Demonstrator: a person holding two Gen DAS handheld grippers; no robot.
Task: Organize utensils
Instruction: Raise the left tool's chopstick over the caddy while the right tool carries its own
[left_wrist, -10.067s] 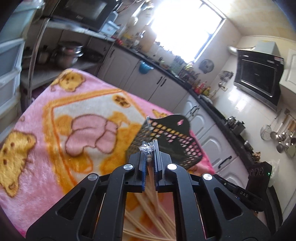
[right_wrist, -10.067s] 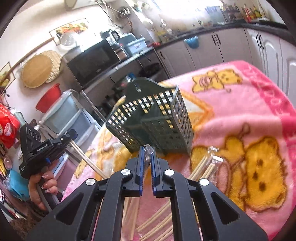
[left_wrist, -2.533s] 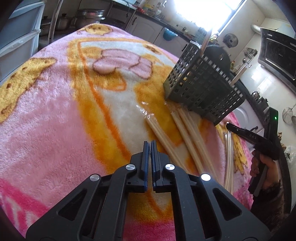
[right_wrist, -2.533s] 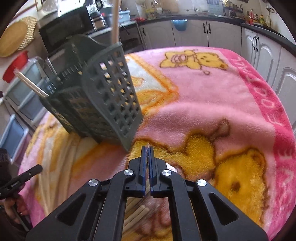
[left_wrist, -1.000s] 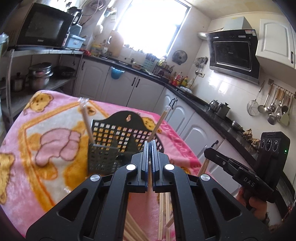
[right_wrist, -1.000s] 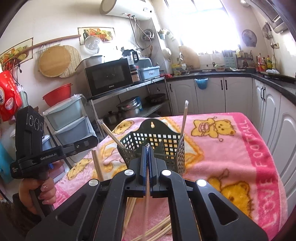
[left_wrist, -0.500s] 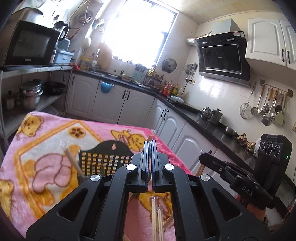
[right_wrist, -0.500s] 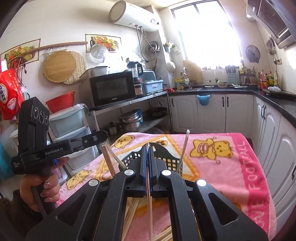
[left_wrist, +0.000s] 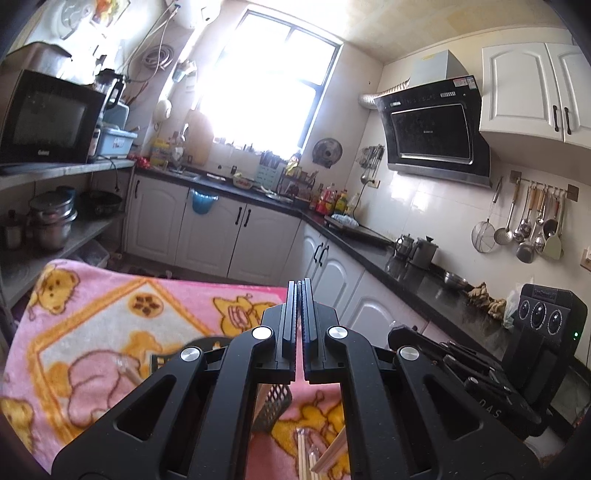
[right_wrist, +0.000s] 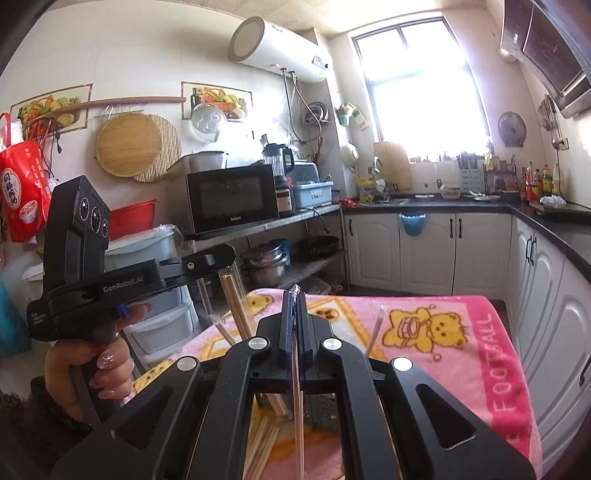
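Observation:
My right gripper (right_wrist: 295, 295) is shut on the plastic end of a wrapped chopstick pair (right_wrist: 297, 406) that hangs straight down between its fingers. In the same view my left gripper (right_wrist: 229, 258), held in a person's hand (right_wrist: 88, 365), is shut on another wrapped pair (right_wrist: 232, 299) that dangles under its jaws. From the left wrist its fingers (left_wrist: 291, 314) are pressed together. The grey mesh utensil basket (right_wrist: 321, 410) stands below both grippers, mostly hidden by them, and shows again as the basket (left_wrist: 275, 404). One chopstick (right_wrist: 373, 334) stands in it. Loose chopsticks (right_wrist: 264, 439) lie on the pink blanket (right_wrist: 461, 369).
The blanket covers a table with white cabinets (right_wrist: 554, 314) close on the right and a metal shelf with a microwave (right_wrist: 232, 199) and pots on the left. The right gripper's handle (left_wrist: 546, 332) is near the left one.
Both grippers have risen with their chopsticks, so the basket and blanket have dropped lower in both views. The basket is now mostly hidden behind the fingers.

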